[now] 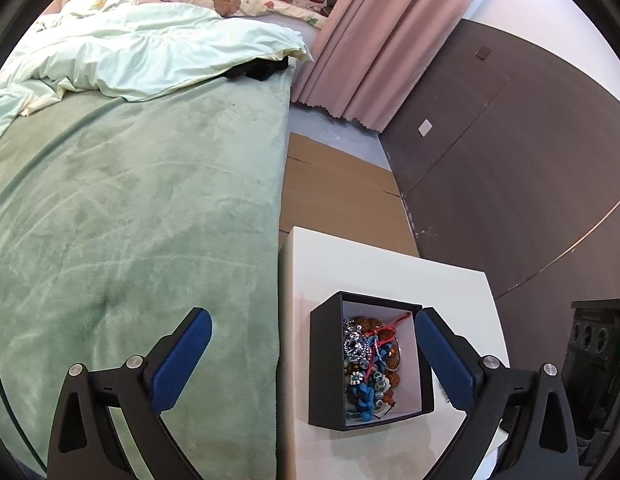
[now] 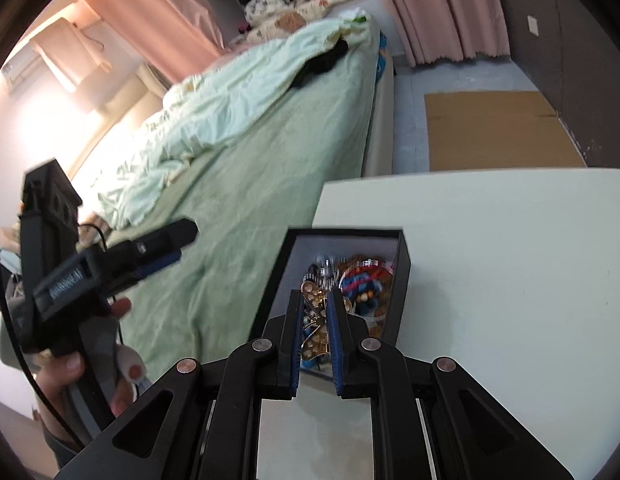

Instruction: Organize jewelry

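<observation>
Left wrist view: left gripper spread wide and empty above the black box of tangled jewelry on the white table; right wrist view: right gripper nipping a gold butterfly piece over the box, thin hold, liable to slip or snag neighbouring strands.

Left wrist view: angled steeply down from close above the black box at 5 o'clock, bed at 9. Right wrist view: likewise downward, closer, box at centre. Shared: box, white table, bed, curtain.
</observation>
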A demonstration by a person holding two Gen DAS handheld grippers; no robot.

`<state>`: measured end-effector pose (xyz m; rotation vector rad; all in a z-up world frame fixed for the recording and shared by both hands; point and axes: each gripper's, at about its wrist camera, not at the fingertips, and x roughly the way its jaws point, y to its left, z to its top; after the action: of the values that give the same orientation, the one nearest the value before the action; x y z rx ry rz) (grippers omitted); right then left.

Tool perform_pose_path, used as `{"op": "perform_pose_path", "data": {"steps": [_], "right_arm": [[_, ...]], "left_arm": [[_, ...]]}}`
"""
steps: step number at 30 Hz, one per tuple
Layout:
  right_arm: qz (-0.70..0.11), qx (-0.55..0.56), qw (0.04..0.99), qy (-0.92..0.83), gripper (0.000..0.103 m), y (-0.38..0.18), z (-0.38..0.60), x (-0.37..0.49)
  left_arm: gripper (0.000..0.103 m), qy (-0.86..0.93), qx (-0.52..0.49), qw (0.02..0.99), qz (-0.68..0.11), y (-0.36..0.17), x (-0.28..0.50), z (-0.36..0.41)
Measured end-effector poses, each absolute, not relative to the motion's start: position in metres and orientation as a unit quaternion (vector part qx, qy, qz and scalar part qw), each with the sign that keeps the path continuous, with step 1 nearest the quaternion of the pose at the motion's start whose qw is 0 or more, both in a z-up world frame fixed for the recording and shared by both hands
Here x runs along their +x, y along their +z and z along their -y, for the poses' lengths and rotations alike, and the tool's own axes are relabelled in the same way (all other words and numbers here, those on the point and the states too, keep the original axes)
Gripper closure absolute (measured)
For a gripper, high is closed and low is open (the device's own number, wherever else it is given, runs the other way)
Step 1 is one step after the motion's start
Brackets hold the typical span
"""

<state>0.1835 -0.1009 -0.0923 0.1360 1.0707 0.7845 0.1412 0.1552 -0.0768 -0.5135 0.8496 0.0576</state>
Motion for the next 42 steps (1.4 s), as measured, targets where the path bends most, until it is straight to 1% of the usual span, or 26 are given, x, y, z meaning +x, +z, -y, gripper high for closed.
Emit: {"op": "perform_pose_path", "data": {"steps": [2,3,4,11,20,21,22,23,24,25,27,29,30,31,36,42], "right_arm": [[-0.51,0.06,0.78,0.357,0.073,-0.097,0.103,0.184],[-0.512,0.061,0.782,0.35,0.061,-0.098,0.107,0.184],[-0.509,0.067,0.786,0.346,0.056,-0.098,0.112,0.183],[-0.488,0.1,0.802,0.329,0.056,-0.084,0.152,0.182],[-0.449,0.107,0.838,0.29,0.056,-0.059,0.199,0.173],[-0.446,0.109,0.841,0.285,0.051,-0.057,0.203,0.172],[-0.444,0.112,0.843,0.282,0.037,-0.055,0.207,0.171],[-0.441,0.116,0.844,0.281,0.029,-0.053,0.21,0.17],[-0.437,0.118,0.846,0.283,0.017,-0.049,0.214,0.168],[-0.429,0.122,0.849,0.284,0.014,-0.045,0.218,0.165],[-0.417,0.122,0.855,0.285,0.014,-0.037,0.225,0.156],[-0.407,0.109,0.86,0.286,0.008,-0.029,0.231,0.146],[-0.404,0.101,0.864,0.284,0.003,-0.026,0.232,0.142],[-0.399,0.095,0.867,0.282,0.001,-0.023,0.235,0.138],[-0.38,0.092,0.878,0.274,0.0,-0.018,0.254,0.117],[-0.36,0.072,0.889,0.275,0.0,-0.016,0.259,0.093]], "left_arm": [[0.001,0.025,-0.244,0.879,-0.408,-0.077,0.141,-0.152],[0.001,0.024,-0.243,0.88,-0.408,-0.077,0.14,-0.151],[0.001,0.022,-0.241,0.88,-0.408,-0.076,0.14,-0.15],[0.0,0.006,-0.225,0.888,-0.401,-0.066,0.135,-0.133],[0.0,-0.014,-0.192,0.902,-0.387,-0.047,0.116,-0.101],[0.0,-0.015,-0.191,0.904,-0.383,-0.043,0.113,-0.097],[0.0,-0.017,-0.188,0.907,-0.378,-0.038,0.11,-0.093],[0.0,-0.018,-0.186,0.909,-0.374,-0.034,0.107,-0.089],[0.0,-0.019,-0.183,0.912,-0.367,-0.029,0.105,-0.083],[0.0,-0.019,-0.176,0.915,-0.363,-0.024,0.103,-0.078],[0.0,-0.018,-0.16,0.921,-0.355,-0.016,0.097,-0.066],[0.0,-0.013,-0.15,0.926,-0.347,-0.012,0.088,-0.056],[0.0,-0.014,-0.15,0.927,-0.345,-0.011,0.084,-0.052],[0.0,-0.014,-0.151,0.927,-0.343,-0.011,0.081,-0.049],[0.0,0.008,-0.14,0.935,-0.325,-0.008,0.067,-0.034],[0.0,-0.015,-0.133,0.945,-0.297,-0.006,0.048,-0.014]]}}
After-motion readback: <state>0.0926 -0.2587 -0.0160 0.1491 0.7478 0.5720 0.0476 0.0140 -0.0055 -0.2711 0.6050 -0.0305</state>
